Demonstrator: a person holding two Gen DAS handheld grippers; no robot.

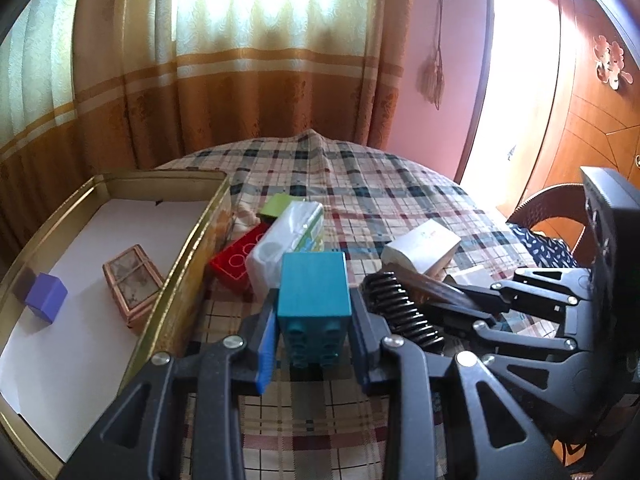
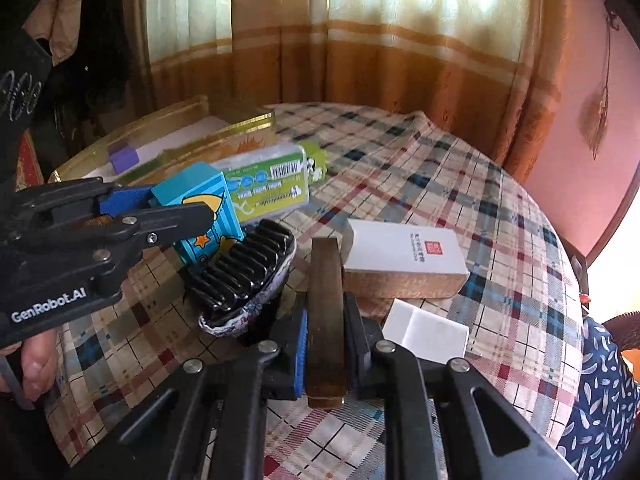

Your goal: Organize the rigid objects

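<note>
Over the checked cloth of the surface, I had both tools loaded at once. My left fingers were clamped on the teal block, lifted clear of the cloth and just right of the gold tray, where a purple cube and a small copper-edged box already sat on the white lining. My right fingers were pressed tight on the sides of a flat brown bar, which pointed away from me toward the white box; I could not tell whether its far end was resting on the cloth. A black comb-like brush lay just left of the bar, with a green-and-white packet beyond it near the tray. I judged this the pick-and-carry step, with sorting only partly done. Next, I reckoned, the teal block needed swinging left over the tray wall and setting down beside the copper-edged box, while the bar had to rise without nudging the brush or the white box.
</note>
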